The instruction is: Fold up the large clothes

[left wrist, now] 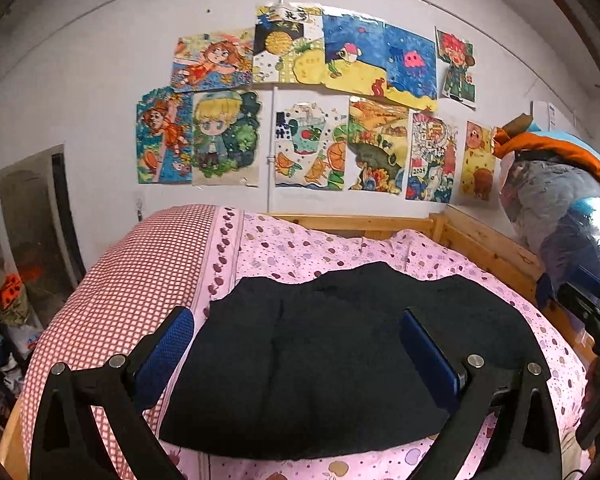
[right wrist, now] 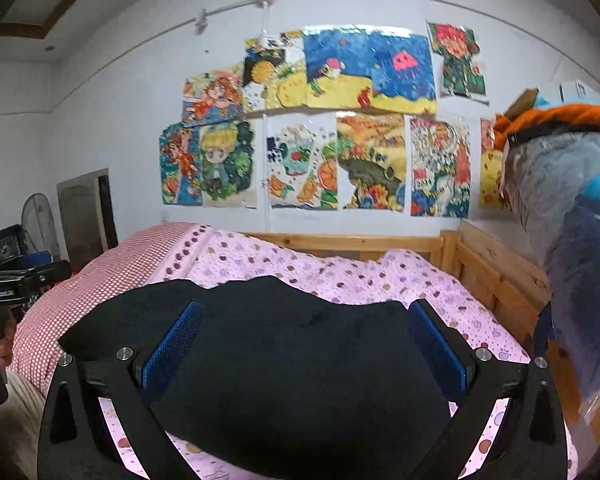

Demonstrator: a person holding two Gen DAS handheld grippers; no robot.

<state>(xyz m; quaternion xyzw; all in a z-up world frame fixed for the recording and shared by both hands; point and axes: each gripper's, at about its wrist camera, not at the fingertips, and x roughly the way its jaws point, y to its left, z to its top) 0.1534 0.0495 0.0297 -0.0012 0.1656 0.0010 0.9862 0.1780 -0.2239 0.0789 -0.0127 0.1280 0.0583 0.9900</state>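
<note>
A black garment [left wrist: 320,356] lies folded into a flat, roughly rectangular pile on the pink dotted bedsheet [left wrist: 324,248]; it also shows in the right wrist view [right wrist: 292,368]. My left gripper [left wrist: 296,320] is open and empty, held above the garment's near part, its blue pads spread wide. My right gripper [right wrist: 304,316] is open and empty too, above the garment. The right gripper's body shows at the right edge of the left wrist view [left wrist: 592,312], and the left gripper's body at the left edge of the right wrist view [right wrist: 16,280].
A red-checked quilt [left wrist: 140,272] lies on the bed's left side. A wooden bed frame [left wrist: 488,244] runs along the back and right. A pile of bagged bedding [left wrist: 564,208] stands at the right. Children's drawings [left wrist: 300,104] cover the wall. Clutter [left wrist: 8,304] sits at left.
</note>
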